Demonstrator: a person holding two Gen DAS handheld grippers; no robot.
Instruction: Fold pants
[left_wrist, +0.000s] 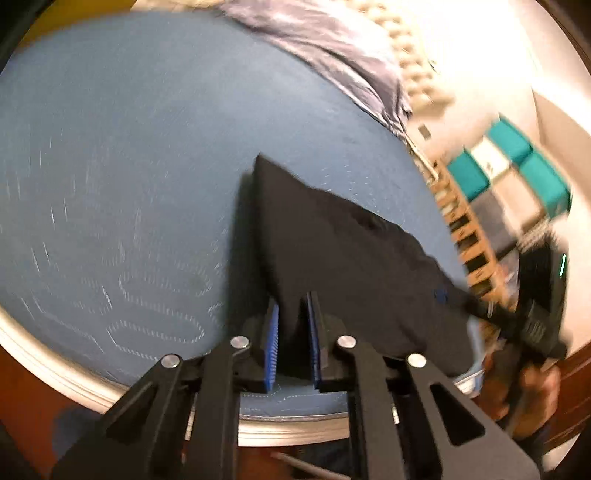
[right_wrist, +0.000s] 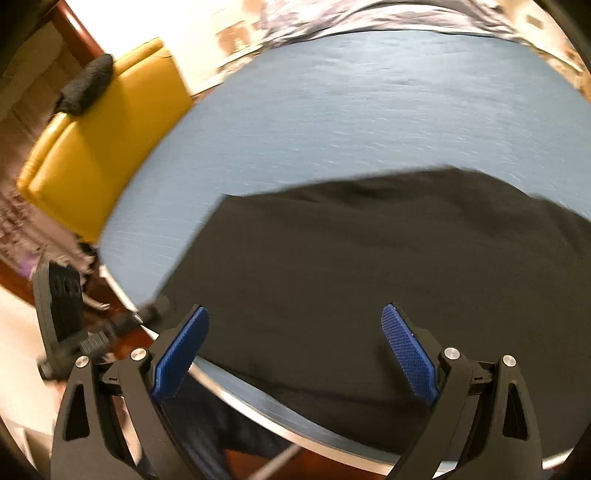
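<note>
Black pants (left_wrist: 332, 251) lie on a blue quilted bed cover (left_wrist: 129, 147), near its front edge. My left gripper (left_wrist: 292, 332) is shut on a fold of the pants; dark cloth fills the narrow gap between its blue pads (left_wrist: 271, 343). In the right wrist view the pants (right_wrist: 369, 266) spread wide and flat, reaching over the bed's edge. My right gripper (right_wrist: 295, 310) hovers just above them, open, with nothing between its blue pads (right_wrist: 410, 354). A hand (left_wrist: 532, 391) holds the right gripper at the right edge of the left wrist view.
A crumpled grey-blue blanket (left_wrist: 332, 44) lies at the far side of the bed. A yellow padded chair (right_wrist: 99, 147) with a dark cloth (right_wrist: 86, 85) on it stands left of the bed. A wooden shelf with teal bins (left_wrist: 509, 166) is off to the right.
</note>
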